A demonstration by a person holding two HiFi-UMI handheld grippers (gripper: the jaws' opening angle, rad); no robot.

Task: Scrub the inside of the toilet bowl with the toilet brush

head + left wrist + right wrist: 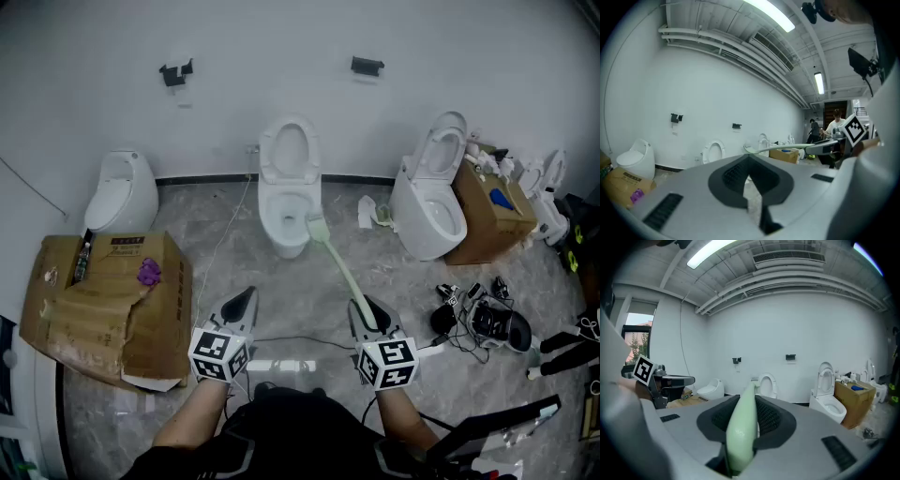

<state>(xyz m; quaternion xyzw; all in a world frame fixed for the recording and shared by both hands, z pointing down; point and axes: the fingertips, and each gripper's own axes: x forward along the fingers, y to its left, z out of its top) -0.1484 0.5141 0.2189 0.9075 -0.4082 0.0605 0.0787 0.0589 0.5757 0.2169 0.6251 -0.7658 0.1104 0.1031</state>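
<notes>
The white toilet [289, 192] stands against the far wall with its lid up; it also shows as the toilet [767, 385] in the right gripper view. A pale green toilet brush [337, 262] slants from my right gripper [369, 315] up to the bowl's right front rim, where its head [316, 228] rests. My right gripper [749, 399] is shut on the brush handle [742, 430]. My left gripper [240, 309] hovers over the floor left of the handle, shut and holding nothing. In the left gripper view the brush [787, 147] crosses in front of the left gripper [749, 161].
A low white urinal [122, 194] and a torn cardboard box [112, 300] are at the left. A second toilet [431, 202] and a brown box [492, 214] stand at the right, with cables and gear [483, 321] on the floor. Two black wall mounts [176, 72] hang above.
</notes>
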